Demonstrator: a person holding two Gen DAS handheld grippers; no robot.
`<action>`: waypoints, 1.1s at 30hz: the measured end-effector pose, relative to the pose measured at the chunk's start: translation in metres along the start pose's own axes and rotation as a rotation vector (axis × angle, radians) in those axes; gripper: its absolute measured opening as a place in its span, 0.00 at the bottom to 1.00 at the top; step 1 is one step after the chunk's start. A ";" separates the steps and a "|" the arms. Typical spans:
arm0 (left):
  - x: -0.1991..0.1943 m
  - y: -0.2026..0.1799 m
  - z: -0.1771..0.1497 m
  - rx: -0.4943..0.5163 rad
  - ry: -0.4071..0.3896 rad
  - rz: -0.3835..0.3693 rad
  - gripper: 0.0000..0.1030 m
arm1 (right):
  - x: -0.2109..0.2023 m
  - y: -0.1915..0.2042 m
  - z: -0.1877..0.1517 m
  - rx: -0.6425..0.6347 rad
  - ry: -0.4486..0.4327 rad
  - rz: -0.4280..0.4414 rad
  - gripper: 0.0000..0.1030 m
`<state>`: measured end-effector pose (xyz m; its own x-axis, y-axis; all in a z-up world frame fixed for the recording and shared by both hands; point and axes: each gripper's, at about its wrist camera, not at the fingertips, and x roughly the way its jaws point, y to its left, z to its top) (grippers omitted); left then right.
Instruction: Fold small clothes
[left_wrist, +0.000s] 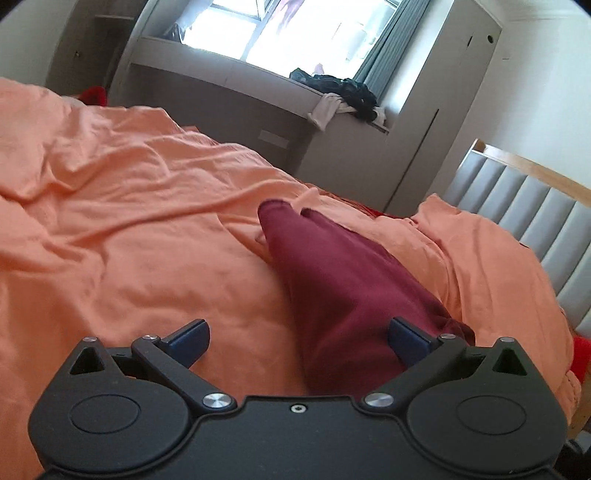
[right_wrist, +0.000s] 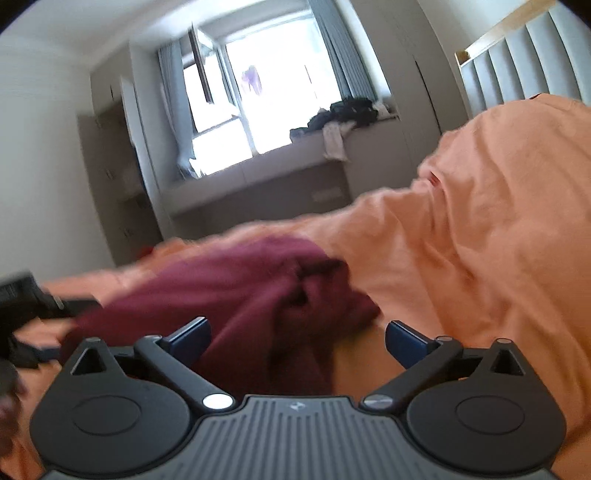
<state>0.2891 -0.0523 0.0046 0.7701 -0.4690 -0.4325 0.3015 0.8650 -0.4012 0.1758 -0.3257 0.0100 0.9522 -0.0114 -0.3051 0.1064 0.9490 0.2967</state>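
A dark maroon garment (left_wrist: 343, 280) lies on the orange bedsheet (left_wrist: 129, 221), stretching away from my left gripper (left_wrist: 297, 341). The left gripper is open, with its blue-padded fingers wide apart, and the near end of the garment lies between them. In the right wrist view the same maroon garment (right_wrist: 258, 291) is bunched and blurred just ahead of my right gripper (right_wrist: 297, 341), which is open and empty. The left gripper's black body (right_wrist: 26, 302) shows at the left edge of that view, at the garment's other end.
A grey padded headboard (left_wrist: 517, 218) with a wooden rail stands at the right. A window bench (left_wrist: 236, 74) under a bright window holds a pile of dark clothes (left_wrist: 340, 88). The orange sheet is heaped up at the right (right_wrist: 498, 206).
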 end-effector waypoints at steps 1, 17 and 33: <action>-0.001 -0.001 -0.001 0.017 0.007 -0.001 1.00 | 0.000 -0.003 -0.004 0.001 0.013 -0.008 1.00; -0.001 -0.015 -0.009 0.148 -0.030 0.034 1.00 | 0.004 -0.014 -0.024 0.035 0.027 -0.015 1.00; -0.001 -0.019 -0.012 0.183 -0.041 0.051 1.00 | 0.002 -0.013 -0.025 0.009 0.015 -0.024 1.00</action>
<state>0.2759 -0.0700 0.0032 0.8083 -0.4190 -0.4138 0.3556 0.9074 -0.2241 0.1688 -0.3306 -0.0169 0.9448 -0.0293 -0.3263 0.1320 0.9456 0.2974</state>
